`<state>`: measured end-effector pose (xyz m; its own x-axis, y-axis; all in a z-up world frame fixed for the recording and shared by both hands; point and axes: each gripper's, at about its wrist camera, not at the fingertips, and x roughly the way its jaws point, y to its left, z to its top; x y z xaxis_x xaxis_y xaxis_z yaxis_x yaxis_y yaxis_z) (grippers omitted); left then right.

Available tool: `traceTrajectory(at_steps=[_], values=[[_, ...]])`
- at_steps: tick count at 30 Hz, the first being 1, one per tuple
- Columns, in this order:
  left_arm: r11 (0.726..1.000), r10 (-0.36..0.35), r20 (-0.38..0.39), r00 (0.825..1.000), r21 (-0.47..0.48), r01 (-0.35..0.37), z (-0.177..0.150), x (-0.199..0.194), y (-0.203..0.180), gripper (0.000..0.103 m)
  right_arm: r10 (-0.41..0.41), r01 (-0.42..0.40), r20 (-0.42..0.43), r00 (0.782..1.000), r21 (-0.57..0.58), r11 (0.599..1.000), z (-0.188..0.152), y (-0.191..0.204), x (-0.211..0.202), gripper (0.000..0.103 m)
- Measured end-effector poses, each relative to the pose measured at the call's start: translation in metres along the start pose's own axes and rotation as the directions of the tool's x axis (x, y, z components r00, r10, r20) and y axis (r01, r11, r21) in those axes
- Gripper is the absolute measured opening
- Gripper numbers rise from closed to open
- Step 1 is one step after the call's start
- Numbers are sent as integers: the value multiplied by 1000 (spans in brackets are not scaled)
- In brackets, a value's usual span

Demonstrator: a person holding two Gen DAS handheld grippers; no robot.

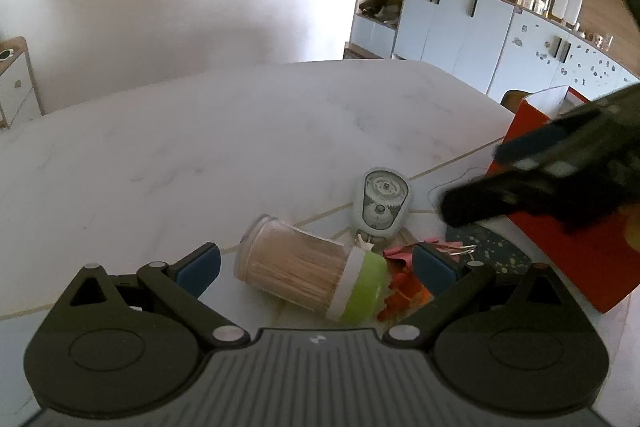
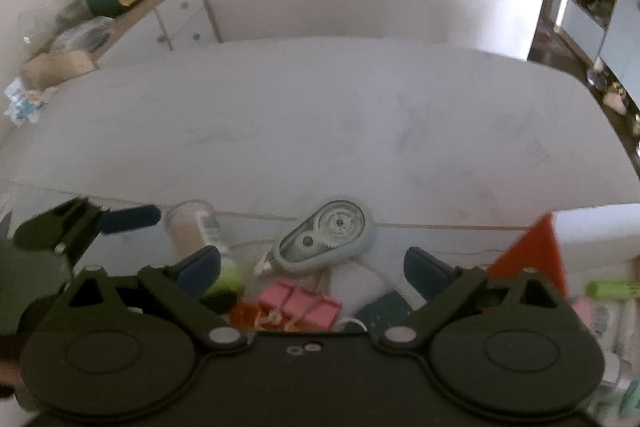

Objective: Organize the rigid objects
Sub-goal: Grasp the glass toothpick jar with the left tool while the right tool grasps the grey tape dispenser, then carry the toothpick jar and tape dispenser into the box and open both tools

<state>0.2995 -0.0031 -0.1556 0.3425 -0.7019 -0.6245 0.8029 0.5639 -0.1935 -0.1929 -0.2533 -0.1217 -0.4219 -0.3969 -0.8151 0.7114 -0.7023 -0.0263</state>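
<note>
On the white worktop (image 1: 200,147), the toothpick jar (image 1: 304,267) lies on its side between the left gripper (image 1: 316,267)'s wide, empty jaws. It's probably light, stiff and slick; best taken across the clear barrel. Further right lies the correction-tape dispenser (image 2: 326,235), ahead of the right gripper (image 2: 312,267), whose jaws gape empty. A red box (image 1: 560,227) stands rightmost.

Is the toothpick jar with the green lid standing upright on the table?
No, the toothpick jar lies on its side on the table, its green lid pointing sideways toward the red box.
</note>
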Motion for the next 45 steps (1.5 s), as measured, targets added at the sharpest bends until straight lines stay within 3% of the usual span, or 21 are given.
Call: traceTrajectory(at_steps=[9,18,22,24,25,32,33,34,45], values=[[1000,-20,20,1000,6,20,-7,11,6,102,-73,84,-107,992,105,991,13,0,47,85],[999,-37,49,998,3,37,-13,10,8,102,-145,157,-142,979,81,984,14,19,62,70],[999,-45,55,997,-4,46,-12,12,9,98,-162,174,-144,976,68,982,16,23,67,69],[999,-49,57,997,-9,50,-12,12,10,96,-158,168,-138,978,61,984,16,24,68,69],[999,-47,58,997,-8,47,-13,12,10,89,-157,167,-135,978,61,984,15,24,67,69],[999,-33,56,998,-33,35,-15,9,12,89,-104,111,-111,988,59,992,8,17,61,65],[998,-31,52,998,-45,34,-15,8,12,89,-97,104,-111,989,59,993,7,17,60,59],[998,-31,49,998,-53,34,-16,7,12,89,-88,95,-110,990,57,994,6,16,59,42],[990,16,40,999,-138,-10,-19,-10,23,89,-27,31,-72,997,59,998,8,13,47,40]])
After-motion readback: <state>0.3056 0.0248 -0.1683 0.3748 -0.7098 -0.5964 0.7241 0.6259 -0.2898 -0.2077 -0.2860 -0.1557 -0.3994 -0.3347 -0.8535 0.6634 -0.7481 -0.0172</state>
